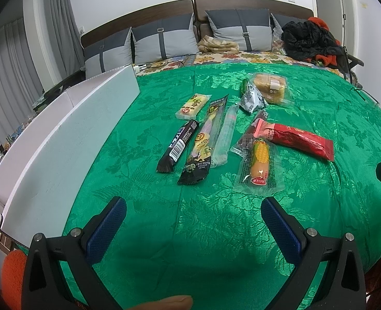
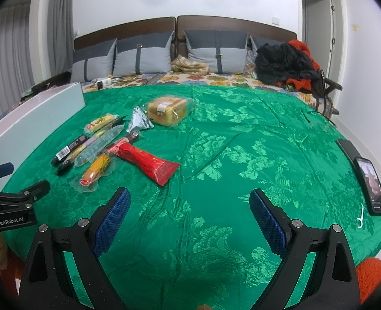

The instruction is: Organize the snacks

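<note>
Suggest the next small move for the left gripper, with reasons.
Probably ease the left gripper forward toward the corn sausage pack, the snack nearest it. Both grippers are open and hold nothing, every snack lies loose on the green cloth, and the white box stands at the left, so a pick from that side looks like a short carry. The right gripper sits farther from the pile.

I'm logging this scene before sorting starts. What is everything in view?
Snack packets: about nine, mixed colours, clustered mid-bed.
Bedspread: one, green, under the snacks.
Box: one, white, left of the snacks.
Phone: one, black, right bed edge.
Floss pick: one, white, beside phone.
Pillows: four, grey, at headboard.
Clothes: one pile, black and orange, far right.
Left gripper: open, empty.
Right gripper: open, empty.
</note>
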Tool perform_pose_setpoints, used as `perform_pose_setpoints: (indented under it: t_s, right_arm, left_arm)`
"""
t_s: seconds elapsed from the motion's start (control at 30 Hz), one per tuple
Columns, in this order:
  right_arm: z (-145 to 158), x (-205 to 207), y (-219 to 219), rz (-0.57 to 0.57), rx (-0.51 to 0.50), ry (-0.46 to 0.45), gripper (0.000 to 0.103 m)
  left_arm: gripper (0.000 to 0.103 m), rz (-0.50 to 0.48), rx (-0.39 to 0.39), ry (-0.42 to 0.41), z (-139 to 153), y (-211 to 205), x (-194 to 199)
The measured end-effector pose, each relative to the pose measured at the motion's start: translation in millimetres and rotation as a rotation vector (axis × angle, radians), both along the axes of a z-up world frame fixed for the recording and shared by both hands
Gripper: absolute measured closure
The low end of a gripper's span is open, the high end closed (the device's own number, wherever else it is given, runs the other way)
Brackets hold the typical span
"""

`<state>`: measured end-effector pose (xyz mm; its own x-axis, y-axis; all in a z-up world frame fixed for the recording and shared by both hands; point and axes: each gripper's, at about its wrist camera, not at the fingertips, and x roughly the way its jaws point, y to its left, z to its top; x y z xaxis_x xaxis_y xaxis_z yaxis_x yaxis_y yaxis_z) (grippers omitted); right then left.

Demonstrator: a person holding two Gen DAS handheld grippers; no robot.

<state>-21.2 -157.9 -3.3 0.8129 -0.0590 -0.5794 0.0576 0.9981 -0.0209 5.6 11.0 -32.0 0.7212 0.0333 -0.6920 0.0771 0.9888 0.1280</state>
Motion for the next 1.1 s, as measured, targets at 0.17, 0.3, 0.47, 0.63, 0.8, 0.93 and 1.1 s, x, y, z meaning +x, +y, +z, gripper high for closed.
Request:
perform_pose_setpoints:
  t_s: [0.17, 0.3, 0.47, 0.63, 0.8, 0.93, 1.1]
  right_arm:
    - [1.0, 0.7, -3.0, -0.001, 0.002, 0.001, 0.008]
    - [0.4, -0.1, -2.5, -0.001, 0.004, 0.003, 0.008]
    - [0.4, -0.1, -2.4, -0.002, 0.005, 0.004, 0.008]
    - [1.3, 0.5, -3.7, -0.002, 0.005, 0.004, 0.008]
    - [0.9, 0.5, -3.9, -0.003, 0.006, 0.006, 0.008]
    - [0.2, 0.2, -5.0, -0.004, 0.012, 0.009, 0.008]
    - [-1.4, 1.5, -8.4, -0.008, 0.028, 0.024, 0.008]
  left_arm:
    - [0.0, 0.002, 0.0, 0.004, -0.8, 0.0, -0.1]
    - [0.0, 0.002, 0.002, 0.01, -0.2, -0.7, 0.2]
    - [0.0, 0.003, 0.003, 0.02, -0.2, -1.1, 1.1]
    - [0.0, 0.005, 0.002, 0.022, 0.7, -1.1, 0.9]
    - [0.0, 0.004, 0.004, 0.025, 1.2, -0.8, 1.6]
    - [0.0, 0.003, 0.004, 0.037, -0.9, 0.2, 3.7]
    - [0.0, 0.02, -0.021, 0.11, -12.2, 7.2, 16.9]
